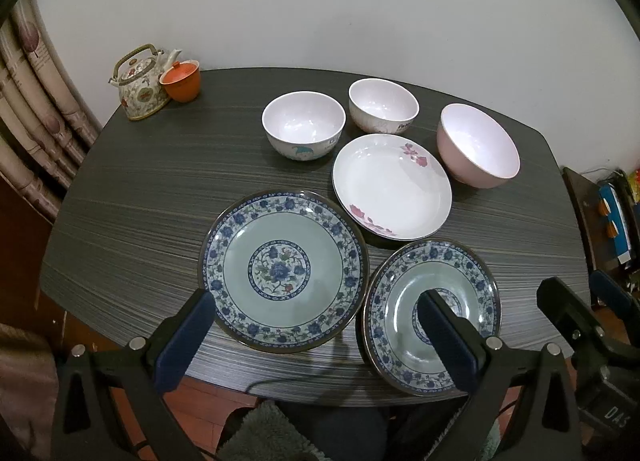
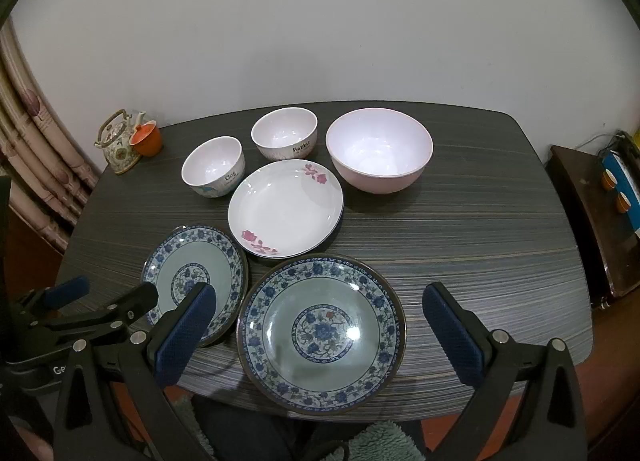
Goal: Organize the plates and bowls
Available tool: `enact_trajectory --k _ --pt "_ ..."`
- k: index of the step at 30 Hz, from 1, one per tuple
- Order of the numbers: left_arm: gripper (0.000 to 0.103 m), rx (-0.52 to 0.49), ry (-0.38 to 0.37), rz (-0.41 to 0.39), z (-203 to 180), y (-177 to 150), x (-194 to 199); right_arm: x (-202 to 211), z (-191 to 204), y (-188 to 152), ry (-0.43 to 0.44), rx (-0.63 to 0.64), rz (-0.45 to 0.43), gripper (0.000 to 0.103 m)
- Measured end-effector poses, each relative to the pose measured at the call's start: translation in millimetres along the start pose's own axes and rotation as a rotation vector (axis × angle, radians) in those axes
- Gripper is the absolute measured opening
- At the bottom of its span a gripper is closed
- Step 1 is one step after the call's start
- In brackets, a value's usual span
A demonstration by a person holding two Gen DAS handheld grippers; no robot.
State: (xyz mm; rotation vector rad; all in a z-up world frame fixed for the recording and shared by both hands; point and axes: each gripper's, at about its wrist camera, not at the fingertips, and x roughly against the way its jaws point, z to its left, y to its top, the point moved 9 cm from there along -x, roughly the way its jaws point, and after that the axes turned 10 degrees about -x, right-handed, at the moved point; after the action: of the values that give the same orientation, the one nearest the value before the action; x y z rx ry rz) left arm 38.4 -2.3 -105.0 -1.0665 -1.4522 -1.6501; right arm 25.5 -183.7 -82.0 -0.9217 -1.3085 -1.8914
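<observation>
Both of your grippers, left gripper [image 1: 316,327] and right gripper [image 2: 320,327], hang spread wide, holding nothing. Between your right jaws sits one blue-rimmed plate [image 2: 320,335]; another blue-rimmed plate [image 1: 282,271] lies between your left. Both look stiff, glossy and chippable, so pinch a raised rim. Beyond lie the floral plate [image 2: 286,209] and three bowls [image 2: 379,151]. Bowl lettering is partly hidden.

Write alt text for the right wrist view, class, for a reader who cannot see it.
An open right gripper hovers over a blue-patterned plate at the near edge of a dark table. A second blue plate, a white floral plate, two small bowls and a pink bowl lie beyond.
</observation>
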Motion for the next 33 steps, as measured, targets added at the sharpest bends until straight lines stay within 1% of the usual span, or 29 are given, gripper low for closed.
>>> enact_trajectory --k 13,33 --pt "0.103 0.013 0.003 0.015 6 -5 -5 -7 3 -9 0.000 -0.005 0.015 0.102" --pt "0.103 0.012 0.007 0.023 8 -7 -5 -11 5 -11 0.012 -0.021 0.028 0.102"
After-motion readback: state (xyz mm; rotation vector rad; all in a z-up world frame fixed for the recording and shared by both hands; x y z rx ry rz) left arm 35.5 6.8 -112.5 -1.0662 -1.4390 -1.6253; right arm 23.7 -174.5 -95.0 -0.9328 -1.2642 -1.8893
